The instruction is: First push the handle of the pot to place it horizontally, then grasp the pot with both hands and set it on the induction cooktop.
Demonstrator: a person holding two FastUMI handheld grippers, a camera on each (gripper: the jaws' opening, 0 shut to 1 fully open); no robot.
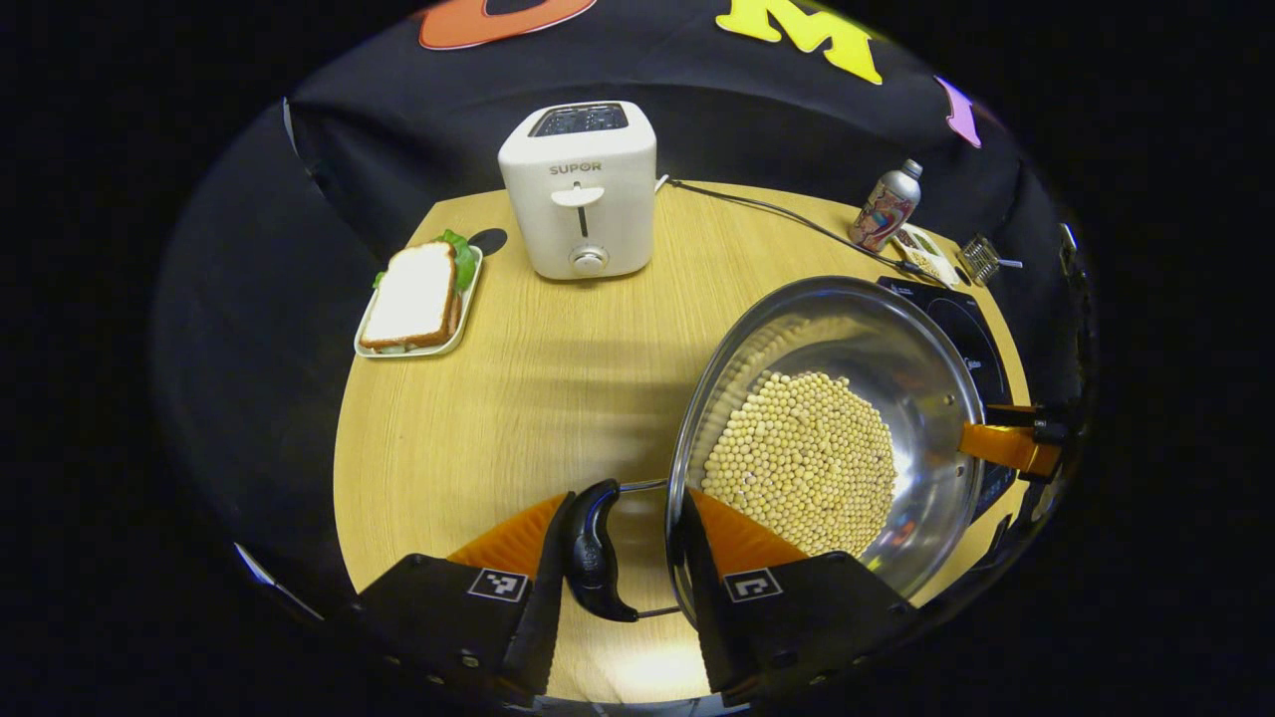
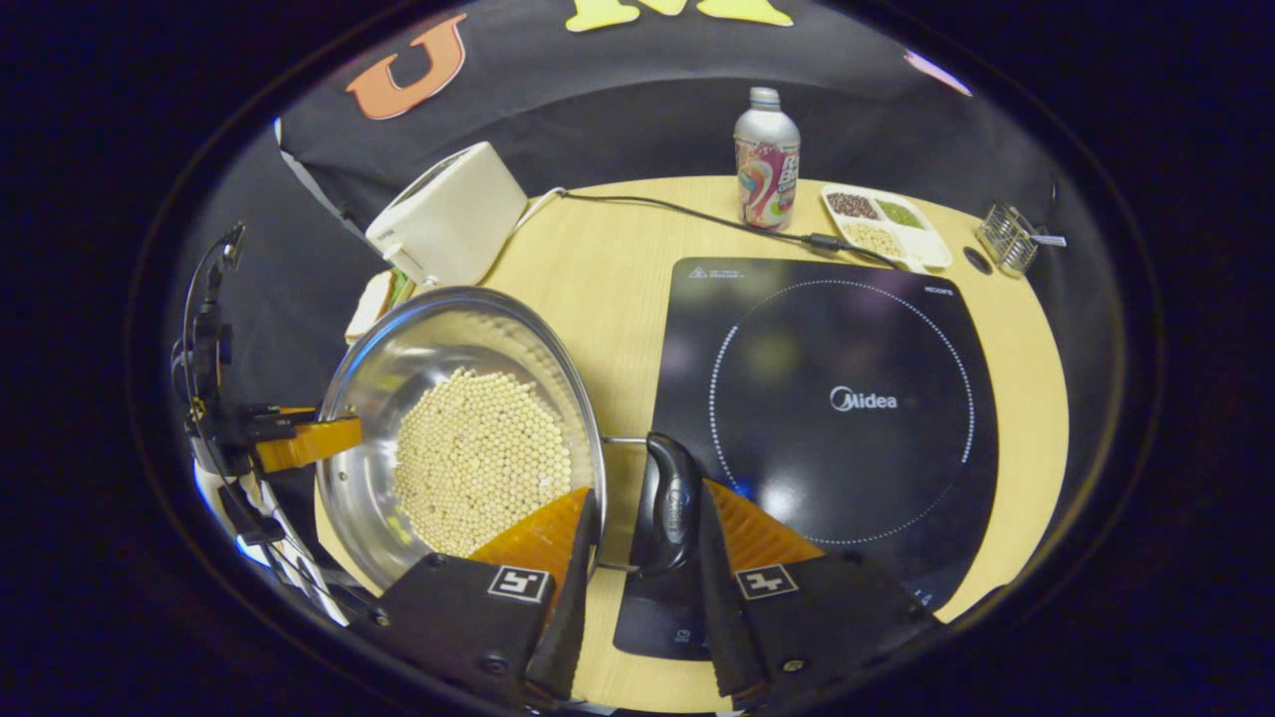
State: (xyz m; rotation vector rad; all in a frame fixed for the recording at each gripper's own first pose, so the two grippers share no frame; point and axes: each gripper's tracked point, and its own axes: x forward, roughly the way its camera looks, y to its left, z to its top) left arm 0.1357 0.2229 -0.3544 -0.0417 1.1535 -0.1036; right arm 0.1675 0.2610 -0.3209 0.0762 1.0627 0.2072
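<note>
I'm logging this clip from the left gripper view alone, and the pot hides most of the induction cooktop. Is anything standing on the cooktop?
Observer: No. In the right gripper view the induction cooktop is bare, and the pot of pale beans is beside its left edge, not on the ring.
Operator: Has the right hand-held gripper closed on its handle?
Observer: Not clamped. The right hand-held gripper has its fingers on either side of the pot's black side handle, with a gap showing on the pot side.
</note>
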